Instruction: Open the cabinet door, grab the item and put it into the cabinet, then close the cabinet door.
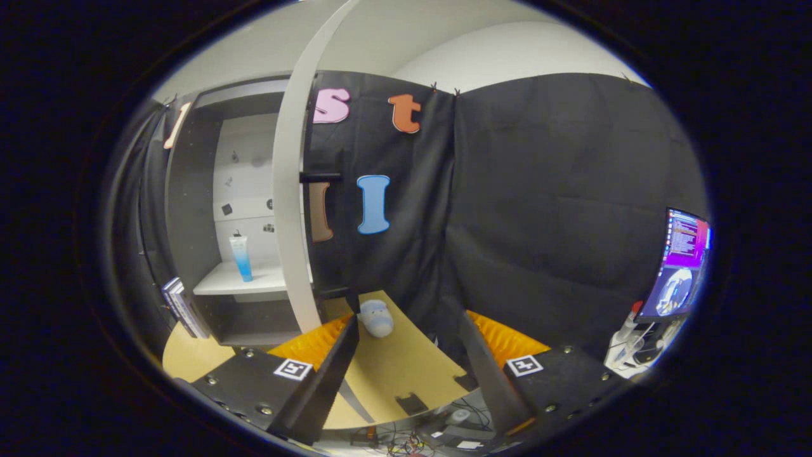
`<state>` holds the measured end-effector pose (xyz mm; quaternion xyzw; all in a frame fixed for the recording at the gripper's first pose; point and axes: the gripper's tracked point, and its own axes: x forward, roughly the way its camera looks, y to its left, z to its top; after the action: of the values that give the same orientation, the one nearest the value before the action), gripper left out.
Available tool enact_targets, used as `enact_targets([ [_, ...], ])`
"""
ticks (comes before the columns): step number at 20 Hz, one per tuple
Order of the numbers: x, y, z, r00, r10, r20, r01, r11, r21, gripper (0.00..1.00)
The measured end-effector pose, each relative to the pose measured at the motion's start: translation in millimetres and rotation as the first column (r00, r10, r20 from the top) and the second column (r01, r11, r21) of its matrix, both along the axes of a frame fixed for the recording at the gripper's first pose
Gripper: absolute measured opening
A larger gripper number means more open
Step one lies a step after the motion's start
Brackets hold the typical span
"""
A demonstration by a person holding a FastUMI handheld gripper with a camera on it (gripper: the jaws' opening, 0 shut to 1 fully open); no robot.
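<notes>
One item left to fetch: small pale plush toy (377, 317) lying on the tan worktop (393, 374), lower centre of frame. Claw (406, 355) released, fingers spread wide and empty. Toy just ahead, nearer the left finger (330, 362), long axis roughly crosswise. Cabinet (190, 209) at left, door (288, 190) already swung open, edge-on; blue tube (242, 257) upright on its shelf (222, 279).
</notes>
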<state>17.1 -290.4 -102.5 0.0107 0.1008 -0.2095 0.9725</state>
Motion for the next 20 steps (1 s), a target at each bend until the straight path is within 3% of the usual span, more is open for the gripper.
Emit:
enact_targets([
  [4, 5.0, 16.2, -3.6, 0.998, 0.063, 0.018, -0.065, 0.996, 0.067, 0.96],
  [9, 7.2, 32.6, 3.7, 0.99, 0.133, 0.054, -0.135, 0.99, 0.043, 0.94],
  [20, 26.9, 135.5, 13.3, 0.919, 0.385, 0.083, -0.387, 0.922, 0.013, 0.94],
])
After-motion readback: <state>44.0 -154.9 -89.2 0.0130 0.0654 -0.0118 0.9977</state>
